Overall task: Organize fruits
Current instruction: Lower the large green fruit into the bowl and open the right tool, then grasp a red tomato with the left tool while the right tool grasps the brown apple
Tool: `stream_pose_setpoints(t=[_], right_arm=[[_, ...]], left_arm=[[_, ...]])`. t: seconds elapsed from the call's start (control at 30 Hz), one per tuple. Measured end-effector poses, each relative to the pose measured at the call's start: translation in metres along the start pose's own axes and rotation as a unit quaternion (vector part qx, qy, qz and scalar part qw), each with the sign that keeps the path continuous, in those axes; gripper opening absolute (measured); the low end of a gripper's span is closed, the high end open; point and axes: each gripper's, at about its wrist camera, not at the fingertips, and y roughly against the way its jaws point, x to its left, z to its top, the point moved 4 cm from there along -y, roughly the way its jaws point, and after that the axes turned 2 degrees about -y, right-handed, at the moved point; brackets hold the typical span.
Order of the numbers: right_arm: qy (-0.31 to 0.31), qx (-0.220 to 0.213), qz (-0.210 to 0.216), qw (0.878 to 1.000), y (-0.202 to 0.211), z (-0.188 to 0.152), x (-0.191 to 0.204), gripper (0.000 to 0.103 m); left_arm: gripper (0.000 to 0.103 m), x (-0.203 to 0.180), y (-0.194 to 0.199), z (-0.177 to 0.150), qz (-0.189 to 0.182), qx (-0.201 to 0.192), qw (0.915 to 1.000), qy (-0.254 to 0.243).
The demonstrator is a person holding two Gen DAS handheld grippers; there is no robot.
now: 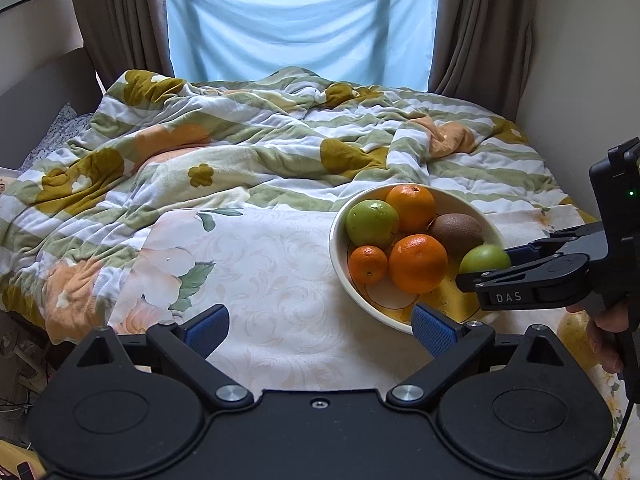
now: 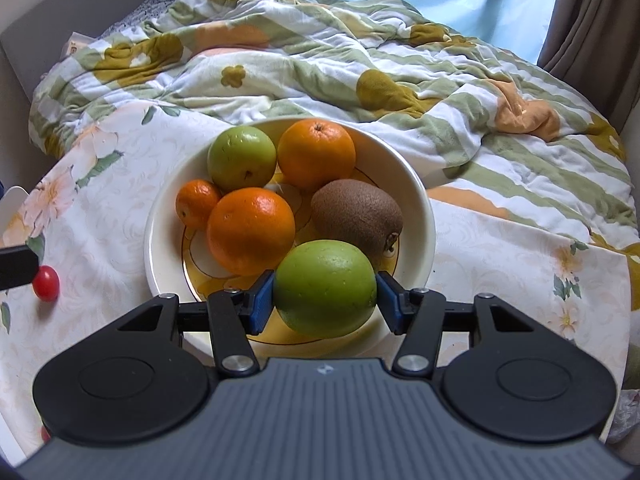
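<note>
A cream bowl point(image 2: 424, 216) point(image 1: 340, 256) stands on the floral cloth. It holds a green apple point(image 2: 242, 158), two oranges point(image 2: 316, 154) point(image 2: 250, 230), a small mandarin point(image 2: 196, 204) and a kiwi point(image 2: 356, 214). My right gripper point(image 2: 325, 298) is shut on a second green apple point(image 2: 326, 288), held just above the bowl's near inner side; it also shows in the left wrist view point(image 1: 485, 259). My left gripper point(image 1: 320, 330) is open and empty over the cloth, left of the bowl's near rim.
A small red tomato point(image 2: 46, 283) lies on the cloth left of the bowl. A rumpled striped floral blanket point(image 1: 240, 136) covers the bed behind. A yellowish fruit point(image 1: 574, 334) lies at the right edge. Curtains point(image 1: 480, 24) and a window are at the back.
</note>
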Motion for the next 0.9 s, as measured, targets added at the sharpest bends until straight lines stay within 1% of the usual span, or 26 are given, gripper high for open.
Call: stream_pose_setpoints(t=[0.03, 0.07, 0.13, 0.17, 0.2, 0.23, 0.33, 0.47, 0.6, 0.7, 0.9], right_arm=[[-0.003, 0.001, -0.001, 1.0, -0.001, 0.0, 0.0, 0.07], [-0.006, -0.002, -0.001, 1.0, 0.0, 0.0, -0.002, 0.072], [-0.003, -0.007, 0.001, 1.0, 0.003, 0.001, -0.001, 0.082], [0.001, -0.004, -0.004, 1.0, 0.004, 0.001, 0.0, 0.097], [0.004, -0.004, -0.013, 1.0, 0.005, 0.001, 0.001, 0.103], [0.004, -0.008, -0.02, 1.0, 0.008, 0.001, 0.002, 0.103], [-0.001, -0.013, -0.015, 1.0, 0.016, 0.001, 0.002, 0.103], [-0.01, -0.02, -0.029, 0.999, 0.028, 0.0, 0.001, 0.103], [-0.018, -0.033, -0.032, 0.999, 0.042, -0.001, 0.003, 0.103], [-0.026, -0.043, -0.031, 0.998, 0.054, -0.002, 0.003, 0.103], [-0.043, -0.058, -0.031, 0.997, 0.08, -0.003, 0.0, 0.103]], left_arm=[[0.1, 0.0, 0.001, 0.0, -0.001, 0.0, 1.0, -0.001], [0.1, 0.0, 0.002, -0.001, -0.001, 0.0, 1.0, -0.002], [0.1, 0.0, 0.003, -0.003, -0.003, 0.002, 1.0, -0.004], [0.1, 0.0, 0.004, -0.003, -0.003, 0.003, 1.0, -0.006], [0.1, 0.0, 0.005, -0.004, -0.003, 0.004, 1.0, -0.008], [0.1, 0.0, 0.005, -0.005, -0.004, 0.005, 0.9999, -0.009], [0.1, 0.002, 0.007, -0.006, -0.007, 0.005, 0.9999, -0.011], [0.1, 0.009, 0.012, -0.008, -0.008, 0.001, 1.0, -0.006], [0.1, 0.01, 0.017, -0.008, -0.007, -0.003, 0.9999, -0.007], [0.1, 0.011, 0.024, -0.007, -0.002, -0.007, 0.9999, -0.011], [0.1, 0.013, 0.045, -0.005, 0.016, -0.027, 0.9995, 0.002]])
